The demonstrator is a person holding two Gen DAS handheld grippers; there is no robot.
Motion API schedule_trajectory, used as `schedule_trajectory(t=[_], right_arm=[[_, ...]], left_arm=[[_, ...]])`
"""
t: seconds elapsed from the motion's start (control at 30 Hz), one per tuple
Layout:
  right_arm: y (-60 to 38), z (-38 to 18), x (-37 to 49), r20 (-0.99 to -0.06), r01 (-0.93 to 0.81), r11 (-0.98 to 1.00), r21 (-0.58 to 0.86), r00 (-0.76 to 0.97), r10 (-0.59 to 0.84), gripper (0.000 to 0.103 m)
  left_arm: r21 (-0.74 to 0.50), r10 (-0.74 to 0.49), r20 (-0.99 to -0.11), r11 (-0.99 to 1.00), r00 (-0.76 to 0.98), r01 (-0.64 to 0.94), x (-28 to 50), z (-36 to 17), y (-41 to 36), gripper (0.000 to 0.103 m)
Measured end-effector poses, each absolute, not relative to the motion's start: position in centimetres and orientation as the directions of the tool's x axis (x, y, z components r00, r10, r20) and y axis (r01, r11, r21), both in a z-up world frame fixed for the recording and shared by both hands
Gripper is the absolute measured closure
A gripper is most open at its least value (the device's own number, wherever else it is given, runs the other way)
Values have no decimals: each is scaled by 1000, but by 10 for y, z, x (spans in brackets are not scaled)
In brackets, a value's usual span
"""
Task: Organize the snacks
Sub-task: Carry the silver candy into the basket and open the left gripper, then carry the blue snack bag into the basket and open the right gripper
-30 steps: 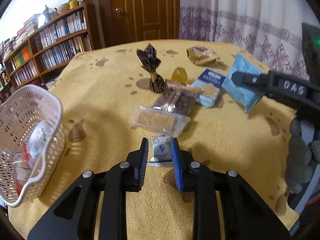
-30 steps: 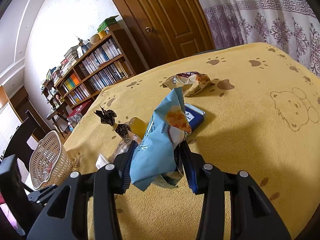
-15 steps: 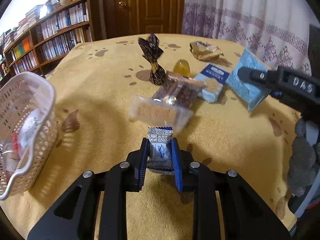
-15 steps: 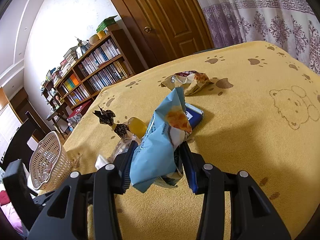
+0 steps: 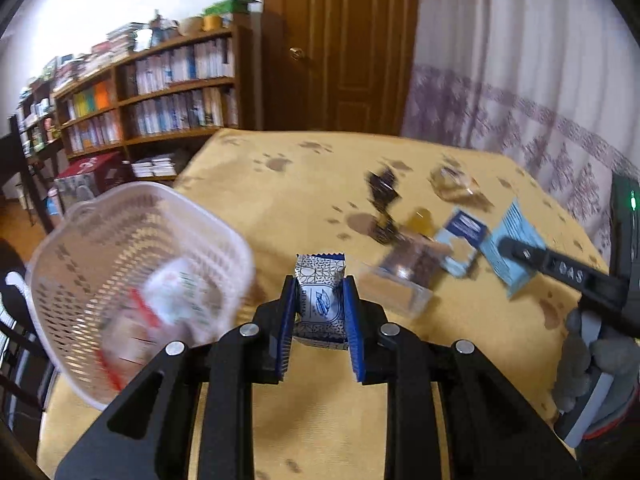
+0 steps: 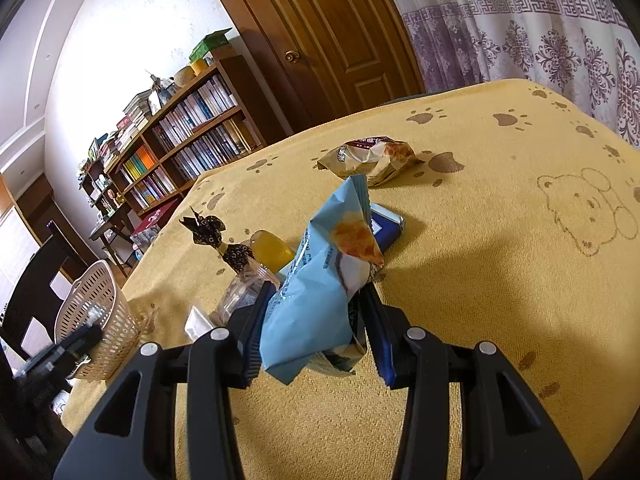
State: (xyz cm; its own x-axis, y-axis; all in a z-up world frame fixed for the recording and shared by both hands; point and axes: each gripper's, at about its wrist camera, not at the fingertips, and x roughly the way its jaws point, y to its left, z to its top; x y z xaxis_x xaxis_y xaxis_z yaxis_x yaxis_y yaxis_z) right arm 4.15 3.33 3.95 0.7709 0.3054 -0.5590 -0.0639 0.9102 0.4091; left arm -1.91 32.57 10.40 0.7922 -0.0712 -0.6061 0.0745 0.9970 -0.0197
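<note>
Snacks [image 5: 404, 270] crowd right of left tool [image 5: 319, 312]; basket [image 5: 120, 280] left.

Both views are fisheye, with dark corners and straight lines bowed toward the edges. The left wrist view is smeared by motion blur: the white basket [image 5: 132, 280] at left and the snacks at centre right are soft, the bookshelf [image 5: 152, 92] too. The right wrist view is sharp. Daylight washes out the wall [image 6: 120, 52] at upper left, and soft shadows lie on the yellow cloth [image 6: 500, 280] right of centre.
</note>
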Motion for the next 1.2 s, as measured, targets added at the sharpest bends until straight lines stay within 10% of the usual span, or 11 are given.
schedule_trajectory(t=[0.57,0.73,0.83,1.2], right_arm=[[37,37,44,-578,-53,920,389,764,289,59],[37,37,44,-580,-53,922,384,763,285,59],[38,37,44,-580,-53,923,382,764,284,59],[46,40,42,-570,-71,927,368,771,286,59]], left_arm=[[-14,130,-550,986,825,-166,-24,130,423,79],[-33,192,-534,968,824,-247,-29,133,444,26],[-37,224,-507,959,832,-280,-34,139,453,11],[-2,323,-480,929,816,-369,-43,154,466,3]])
